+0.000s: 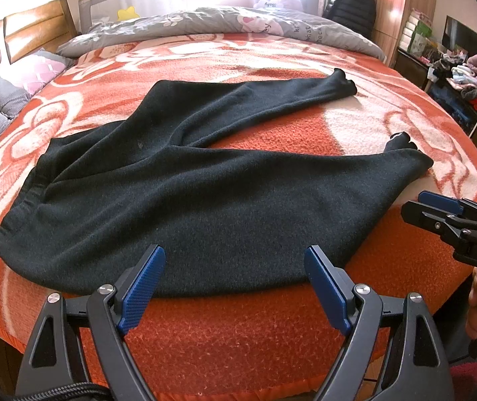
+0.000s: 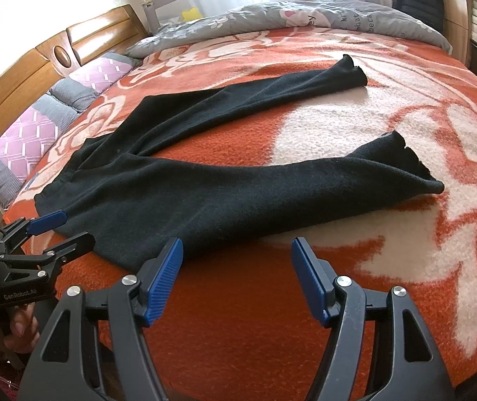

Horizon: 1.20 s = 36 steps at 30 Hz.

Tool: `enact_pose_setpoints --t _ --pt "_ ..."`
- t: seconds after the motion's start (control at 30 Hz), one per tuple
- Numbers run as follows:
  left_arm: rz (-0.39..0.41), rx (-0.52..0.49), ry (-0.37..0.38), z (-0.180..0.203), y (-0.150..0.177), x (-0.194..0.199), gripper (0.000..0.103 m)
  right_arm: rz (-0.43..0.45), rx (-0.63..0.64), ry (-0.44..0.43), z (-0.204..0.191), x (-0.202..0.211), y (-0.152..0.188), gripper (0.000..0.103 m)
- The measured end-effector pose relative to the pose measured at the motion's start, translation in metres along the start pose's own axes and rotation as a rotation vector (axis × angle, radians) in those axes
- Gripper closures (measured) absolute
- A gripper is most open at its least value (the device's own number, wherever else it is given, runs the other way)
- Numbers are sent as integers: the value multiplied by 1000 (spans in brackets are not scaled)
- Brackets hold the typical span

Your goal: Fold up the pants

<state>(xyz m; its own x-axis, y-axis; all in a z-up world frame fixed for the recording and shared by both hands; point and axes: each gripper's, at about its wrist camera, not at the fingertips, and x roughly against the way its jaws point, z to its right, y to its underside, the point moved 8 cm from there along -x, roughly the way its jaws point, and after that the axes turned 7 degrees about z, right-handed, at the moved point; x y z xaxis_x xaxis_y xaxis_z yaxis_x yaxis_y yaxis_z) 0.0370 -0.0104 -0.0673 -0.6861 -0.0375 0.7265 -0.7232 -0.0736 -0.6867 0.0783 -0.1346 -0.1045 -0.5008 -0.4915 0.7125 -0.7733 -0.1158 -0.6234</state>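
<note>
The black pants (image 1: 185,180) lie unfolded on the orange blanket (image 1: 238,334) of the bed, legs splayed apart in a V, so by my reading no fold has been made yet. Just ahead of the left hand-held gripper (image 1: 235,287) is the near trouser leg's edge; its jaws are spread and pinch nothing. The right hand-held gripper (image 2: 236,277), also spread and empty, hovers just short of the same leg, with every fold left to do.

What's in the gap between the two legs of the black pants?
Only the bare orange-and-white floral blanket lies between the two legs of the black pants. Nothing else sits there. Both wrist views show it.
</note>
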Motion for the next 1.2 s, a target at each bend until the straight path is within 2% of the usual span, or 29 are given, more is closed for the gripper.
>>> enact_pose_setpoints --t 0.2,0.3,0.67,0.83,0.97,1.07,1.2 --pt "-14 -10 20 2 -1 -3 17 -3 -36 2 6 1 0 35" --pt "-22 -46 47 6 -8 -8 17 1 -81 11 19 4 -2 35" --pt "-54 -302 215 47 -51 -35 17 27 -249 78 83 17 -12 35" --pt "-136 -406 333 70 -67 -69 17 27 -330 98 108 16 -19 35" --pt "-202 -504 399 87 -74 -98 17 25 -362 97 126 17 -26 35" --pt "-259 -554 456 94 -72 -114 17 -2 -460 76 144 10 -26 35" --pt "-328 -598 494 102 -68 -136 17 -22 -574 53 162 -3 -28 35"
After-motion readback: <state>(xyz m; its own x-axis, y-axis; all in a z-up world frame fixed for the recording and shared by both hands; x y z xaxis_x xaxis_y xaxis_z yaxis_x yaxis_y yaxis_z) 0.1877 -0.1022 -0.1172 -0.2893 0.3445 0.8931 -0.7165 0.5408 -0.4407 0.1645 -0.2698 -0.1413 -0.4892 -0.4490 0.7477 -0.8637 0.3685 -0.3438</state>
